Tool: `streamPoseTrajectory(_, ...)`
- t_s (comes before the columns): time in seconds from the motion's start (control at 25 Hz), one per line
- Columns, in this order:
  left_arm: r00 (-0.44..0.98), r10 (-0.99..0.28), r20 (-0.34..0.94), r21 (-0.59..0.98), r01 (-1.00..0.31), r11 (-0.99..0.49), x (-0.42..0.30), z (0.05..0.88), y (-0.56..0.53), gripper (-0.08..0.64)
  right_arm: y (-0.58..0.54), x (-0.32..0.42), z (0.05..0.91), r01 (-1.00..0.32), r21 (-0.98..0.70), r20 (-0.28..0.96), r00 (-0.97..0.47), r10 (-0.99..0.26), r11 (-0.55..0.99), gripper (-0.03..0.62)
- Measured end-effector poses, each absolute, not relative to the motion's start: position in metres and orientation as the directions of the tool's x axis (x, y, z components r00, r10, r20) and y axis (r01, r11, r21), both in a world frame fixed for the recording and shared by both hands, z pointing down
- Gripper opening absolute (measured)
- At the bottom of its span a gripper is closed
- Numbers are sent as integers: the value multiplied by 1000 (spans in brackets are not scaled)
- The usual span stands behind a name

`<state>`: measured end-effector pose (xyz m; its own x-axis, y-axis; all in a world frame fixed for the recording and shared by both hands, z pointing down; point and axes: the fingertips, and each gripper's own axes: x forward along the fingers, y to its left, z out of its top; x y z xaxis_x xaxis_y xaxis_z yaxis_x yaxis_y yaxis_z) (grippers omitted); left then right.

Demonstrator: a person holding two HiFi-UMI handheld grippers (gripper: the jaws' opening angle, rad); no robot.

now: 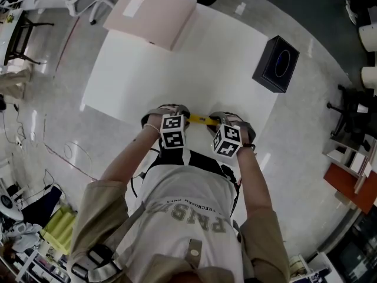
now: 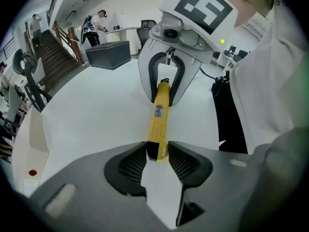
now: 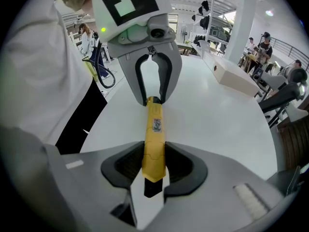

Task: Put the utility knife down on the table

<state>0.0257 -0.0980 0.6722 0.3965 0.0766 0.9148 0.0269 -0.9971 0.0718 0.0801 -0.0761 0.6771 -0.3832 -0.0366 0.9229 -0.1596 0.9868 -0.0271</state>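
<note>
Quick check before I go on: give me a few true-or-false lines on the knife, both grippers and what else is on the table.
1. The utility knife spans between the left gripper and the right gripper. True.
2. The utility knife lies on the table, free of both grippers. False: each gripper has one end of it between its jaws.
3. The utility knife's body is red. False: it is yellow.
4. A black box stands at a corner of the table. True.
5. A flat pale box lies at the table's far edge. True.
</note>
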Motion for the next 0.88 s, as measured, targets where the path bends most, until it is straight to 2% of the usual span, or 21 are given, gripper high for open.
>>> streamPoseTrajectory(0.88,451,83,888,92,2,-996,31,673,-99,140,-76,87,681,-189,-63,902,-430,-25,980,135)
